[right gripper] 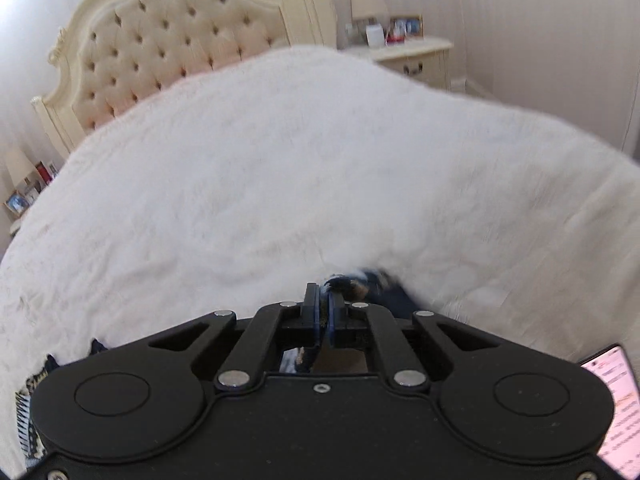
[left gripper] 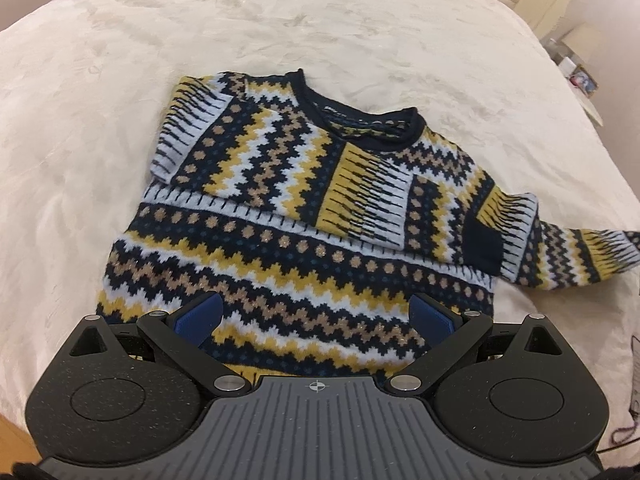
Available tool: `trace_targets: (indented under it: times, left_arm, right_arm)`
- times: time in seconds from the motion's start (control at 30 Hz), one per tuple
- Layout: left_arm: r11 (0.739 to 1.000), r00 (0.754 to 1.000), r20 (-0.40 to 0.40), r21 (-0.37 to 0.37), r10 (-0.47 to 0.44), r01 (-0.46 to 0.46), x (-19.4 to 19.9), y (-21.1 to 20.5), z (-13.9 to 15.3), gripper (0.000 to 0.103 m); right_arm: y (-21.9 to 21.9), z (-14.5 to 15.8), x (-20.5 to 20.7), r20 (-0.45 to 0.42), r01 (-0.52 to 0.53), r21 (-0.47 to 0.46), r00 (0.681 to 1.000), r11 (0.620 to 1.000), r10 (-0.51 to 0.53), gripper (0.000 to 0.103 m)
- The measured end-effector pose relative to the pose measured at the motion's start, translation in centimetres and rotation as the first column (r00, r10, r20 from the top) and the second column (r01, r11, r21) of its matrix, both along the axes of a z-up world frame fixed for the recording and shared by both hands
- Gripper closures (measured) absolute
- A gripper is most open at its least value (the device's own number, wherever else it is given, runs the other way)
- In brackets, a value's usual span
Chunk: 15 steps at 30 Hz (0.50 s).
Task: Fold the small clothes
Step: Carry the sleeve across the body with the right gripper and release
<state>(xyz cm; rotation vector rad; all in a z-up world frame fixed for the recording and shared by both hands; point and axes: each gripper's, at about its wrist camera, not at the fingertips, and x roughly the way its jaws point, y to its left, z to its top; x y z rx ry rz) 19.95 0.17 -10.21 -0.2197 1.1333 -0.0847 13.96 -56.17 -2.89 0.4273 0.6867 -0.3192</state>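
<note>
Sleeves half done, body fold still to come.
The navy, yellow and white zigzag knit sweater (left gripper: 296,208) lies on the cream bed (left gripper: 120,80), one sleeve folded across; left tongs (left gripper: 316,316) apart above its hem, right tongs (right gripper: 325,304) clamped on a knit edge.

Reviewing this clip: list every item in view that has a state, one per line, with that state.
sweater: lying flat on the bed, one sleeve folded across the chest, the other stretched out to the side
left gripper: open, above the sweater's hem, holding nothing
right gripper: shut on a piece of the sweater fabric
bedspread: spread out, slightly wrinkled
phone: screen lit, lying on the bed's edge
</note>
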Motion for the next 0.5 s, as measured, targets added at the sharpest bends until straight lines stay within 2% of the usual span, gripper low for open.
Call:
trace_targets:
  times: [0.23,0.5]
  left_arm:
    - [1.000,1.000,0.010,-0.021,-0.020,0.020,0.5,1.9,0.1,0.002]
    - [1.000,1.000,0.012,-0.020,-0.013,0.013,1.1,6.1,0.2,0.002]
  right_arm:
    - [4.1,2.7,0.7,0.049,-0.069,-0.049,0.996,0.996,0.071,0.093]
    - [12.8,4.0,3.5,0.084,-0.250,-0.072,0.963,0.966,0.255,0.093]
